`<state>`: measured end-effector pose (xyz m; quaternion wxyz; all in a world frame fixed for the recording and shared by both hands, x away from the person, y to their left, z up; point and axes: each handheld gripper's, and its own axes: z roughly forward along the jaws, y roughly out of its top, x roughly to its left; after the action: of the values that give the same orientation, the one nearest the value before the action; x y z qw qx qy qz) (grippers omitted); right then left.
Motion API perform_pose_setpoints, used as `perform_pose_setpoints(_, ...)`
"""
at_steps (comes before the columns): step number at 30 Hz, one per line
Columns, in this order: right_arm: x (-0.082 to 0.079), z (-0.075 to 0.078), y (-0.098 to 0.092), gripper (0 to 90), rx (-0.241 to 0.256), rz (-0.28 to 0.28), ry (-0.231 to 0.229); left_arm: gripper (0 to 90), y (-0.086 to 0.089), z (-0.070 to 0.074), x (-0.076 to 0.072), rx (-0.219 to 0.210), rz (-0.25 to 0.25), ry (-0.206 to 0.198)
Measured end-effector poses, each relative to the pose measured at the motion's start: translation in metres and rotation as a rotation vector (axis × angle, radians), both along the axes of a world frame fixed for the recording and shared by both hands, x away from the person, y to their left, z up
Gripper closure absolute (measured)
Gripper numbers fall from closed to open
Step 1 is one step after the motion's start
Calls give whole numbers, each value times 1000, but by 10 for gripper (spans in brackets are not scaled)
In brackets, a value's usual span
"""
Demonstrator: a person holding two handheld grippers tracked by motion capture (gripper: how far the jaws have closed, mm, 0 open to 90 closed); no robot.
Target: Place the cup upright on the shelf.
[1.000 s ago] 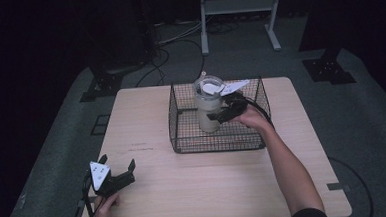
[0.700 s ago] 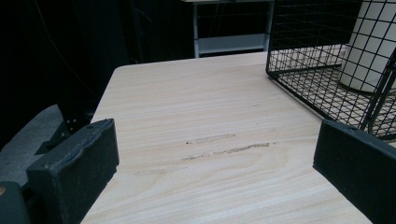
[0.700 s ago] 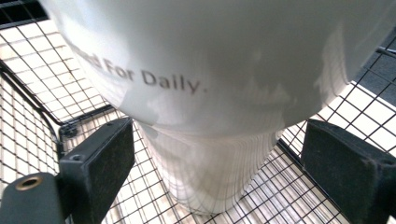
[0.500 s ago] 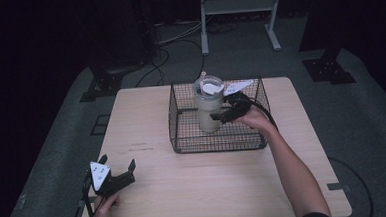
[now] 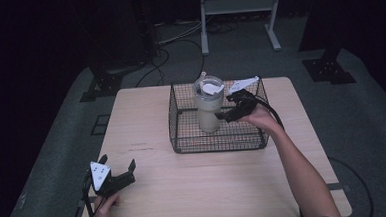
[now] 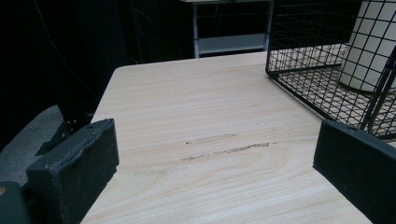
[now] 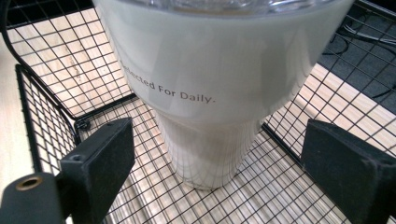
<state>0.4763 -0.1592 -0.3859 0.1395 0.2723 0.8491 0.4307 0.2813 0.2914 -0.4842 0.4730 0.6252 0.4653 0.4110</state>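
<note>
We see a cream-coloured tumbler (image 5: pixel 208 110) standing upright inside a black wire basket (image 5: pixel 182 134) on the far half of a pale wooden table (image 5: pixel 209 177), toward the basket's left side as the high view shows it. Our right gripper (image 5: pixel 227 114) reaches into the basket from the right, its jaws spread wide on either side of the tumbler's narrower lower body; in the right gripper view both pads stand clear of the wall with open mesh between, so it has hold of nothing yet. Our left gripper (image 5: pixel 115 178) rests near the table's near left corner, well apart from the basket, jaws also wide apart and empty. The tumbler looks like a rigid, insulated cup with a clear lid (image 5: pixel 209 85) and smooth glossy sides that reflect the mesh, so we judge it stiff and not fragile but likely slippery under the pads. Whether it is full we cannot tell, so its weight is uncertain. The wide upper body seems too broad for a sure hold; the tapered lower section, where the jaws already flank it, looks the better place, gripped squarely and lifted straight up so the base clears the basket's rim.
</note>
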Motion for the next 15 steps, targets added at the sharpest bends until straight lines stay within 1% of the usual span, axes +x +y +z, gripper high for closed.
perform_pose_setpoints(2, -1, 2, -1, 93, -3, -7, 4, 0, 0, 0, 0, 0, 1, 0)
perform_pose_setpoints(4, -3, 3, -2, 92, 2, -16, 18, 0, 0, 0, 0, 0, 1, 1)
perform_pose_setpoints(6, -5, 3, -4, 92, -2, -19, 17, 0, 0, 0, 0, 0, 1, 0)
perform_pose_setpoints(7, -7, 4, -4, 92, 9, -26, 29, 0, 0, 0, 0, 0, 1, -1)
perform_pose_setpoints(8, -8, 4, -5, 92, 17, -22, 26, 0, -1, 0, 0, 0, 0, -1)
perform_pose_setpoints(10, -11, 5, -6, 92, 19, -44, 35, 0, -1, 0, 0, 1, 0, -2)
perform_pose_setpoints(11, -12, 6, -6, 92, 20, -40, 29, 0, -1, 0, 0, 1, 0, -2)
perform_pose_setpoints(13, -15, 6, -8, 92, 17, -42, 30, 0, -1, 0, 0, 1, 0, -2)
perform_pose_setpoints(15, -19, 6, -9, 92, 26, -40, 33, 0, -1, 0, 0, 1, 1, -2)
